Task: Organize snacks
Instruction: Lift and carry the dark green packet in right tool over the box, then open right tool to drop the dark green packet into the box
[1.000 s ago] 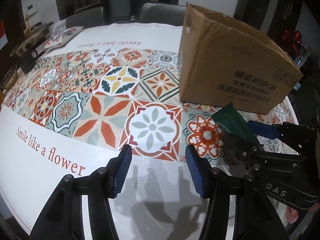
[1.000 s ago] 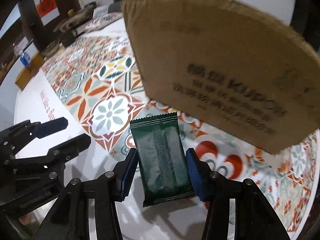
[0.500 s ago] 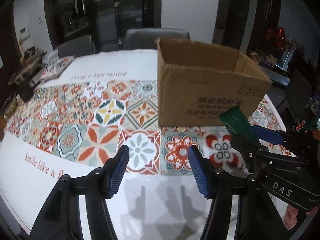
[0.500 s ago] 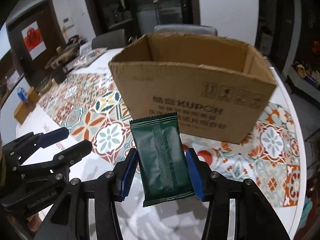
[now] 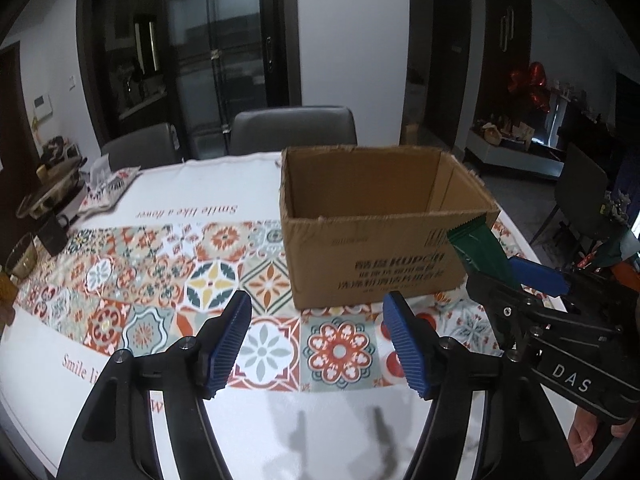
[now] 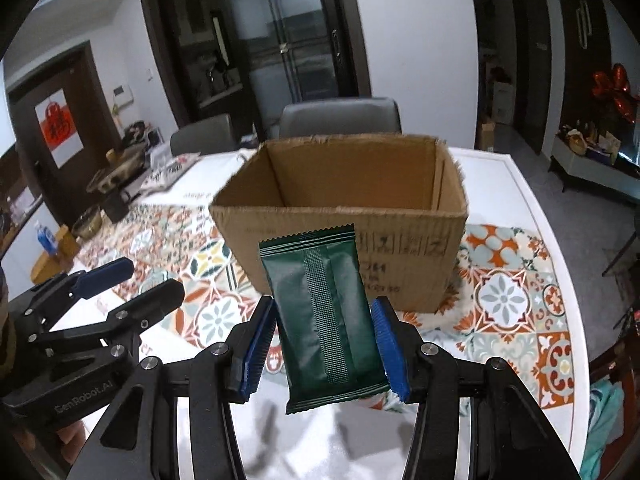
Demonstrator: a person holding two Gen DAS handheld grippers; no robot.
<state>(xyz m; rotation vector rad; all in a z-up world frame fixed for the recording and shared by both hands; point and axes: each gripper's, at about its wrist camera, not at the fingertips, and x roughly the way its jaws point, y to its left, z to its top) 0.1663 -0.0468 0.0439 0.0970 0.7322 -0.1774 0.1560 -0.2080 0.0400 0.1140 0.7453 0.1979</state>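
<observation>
Two grippers: right gripper (image 6: 323, 344) clenches green snack packet (image 6: 322, 312) before cardboard box (image 6: 344, 216); left gripper (image 5: 316, 340) fingers just widened, empty

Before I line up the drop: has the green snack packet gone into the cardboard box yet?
No. The green snack packet is clamped in the right gripper, in front of the open cardboard box.

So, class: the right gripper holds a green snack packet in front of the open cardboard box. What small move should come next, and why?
Probably carry the green packet forward and up over the box's near rim, then release. The right gripper clamps it in front of the box, whose top is open. The left gripper is open and holds nothing.
</observation>
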